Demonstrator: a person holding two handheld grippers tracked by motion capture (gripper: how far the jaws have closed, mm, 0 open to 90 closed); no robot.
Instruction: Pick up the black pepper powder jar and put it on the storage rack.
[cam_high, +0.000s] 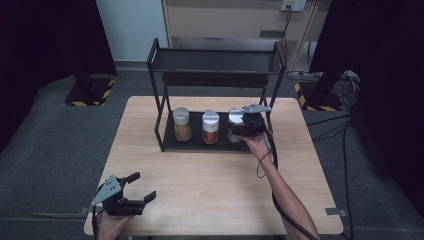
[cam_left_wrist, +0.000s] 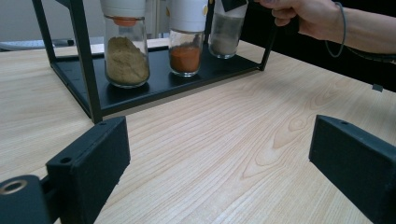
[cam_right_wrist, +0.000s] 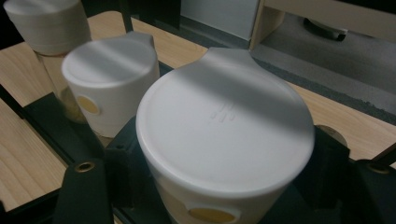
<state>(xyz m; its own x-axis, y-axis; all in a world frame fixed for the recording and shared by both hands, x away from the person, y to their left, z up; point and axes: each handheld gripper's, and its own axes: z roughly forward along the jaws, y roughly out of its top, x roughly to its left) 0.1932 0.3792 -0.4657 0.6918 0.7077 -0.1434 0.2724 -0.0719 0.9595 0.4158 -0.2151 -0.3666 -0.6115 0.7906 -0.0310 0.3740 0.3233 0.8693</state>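
Observation:
Three white-capped spice jars stand in a row on the lower shelf (cam_high: 195, 145) of a black rack. The left jar (cam_high: 182, 125) holds tan powder and the middle jar (cam_high: 210, 128) red powder. My right gripper (cam_high: 236, 129) is shut on the right jar (cam_high: 234, 115), which holds grey powder. In the right gripper view both jaws press the sides of that jar just under its cap (cam_right_wrist: 224, 130). In the left gripper view this jar (cam_left_wrist: 226, 32) has its base down at the shelf. My left gripper (cam_high: 142, 186) hangs open near the table's front left corner, its jaws (cam_left_wrist: 219, 158) wide apart with nothing between them.
The rack's upper shelf (cam_high: 215, 61) lies bare above the jars, with black posts (cam_left_wrist: 84, 56) at the corners. A person's right hand (cam_left_wrist: 317, 18) reaches in from the right. The wooden table (cam_high: 210, 185) stretches between the rack and the front edge. Cables trail off the right side.

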